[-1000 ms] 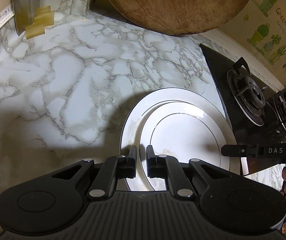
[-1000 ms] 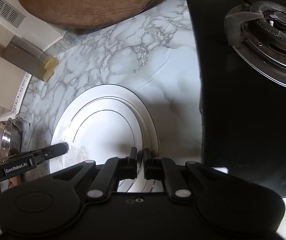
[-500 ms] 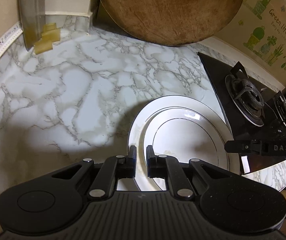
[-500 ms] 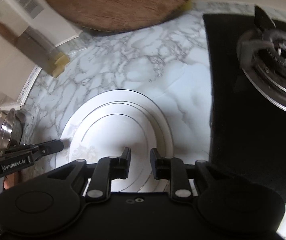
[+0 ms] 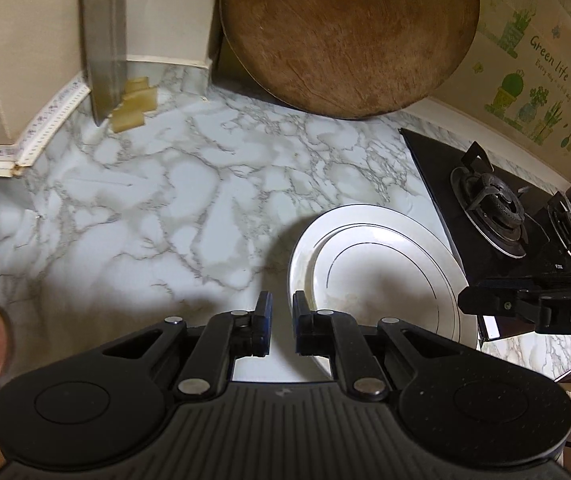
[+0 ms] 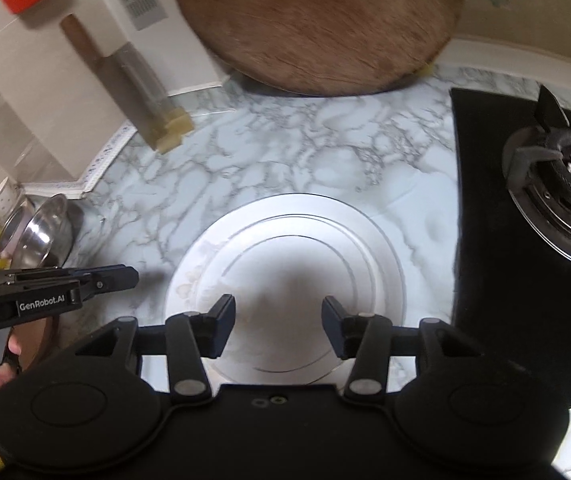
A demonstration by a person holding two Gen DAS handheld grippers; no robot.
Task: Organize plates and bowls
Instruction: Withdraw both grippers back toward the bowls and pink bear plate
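Two white plates are stacked on the marble counter, the smaller plate (image 5: 381, 276) resting off-centre on the larger plate (image 5: 297, 268); the stack also shows in the right wrist view (image 6: 285, 256). My left gripper (image 5: 279, 328) sits just left of the stack's near rim, its jaws a narrow gap apart and holding nothing. My right gripper (image 6: 277, 326) is wide open and empty above the near side of the plates. Each gripper shows in the other's view, the left (image 6: 85, 284) and the right (image 5: 525, 304).
A round wooden board (image 5: 349, 28) leans on the back wall. A cleaver (image 5: 103, 40) hangs at the back left. A black gas hob (image 6: 533, 220) lies right of the plates. Steel bowls (image 6: 41, 232) stand at the left.
My right gripper let go of the plate rim, opened wide and pulled back. My left gripper also released the rim, opened slightly and drew back to the left. The plates stay on the counter.
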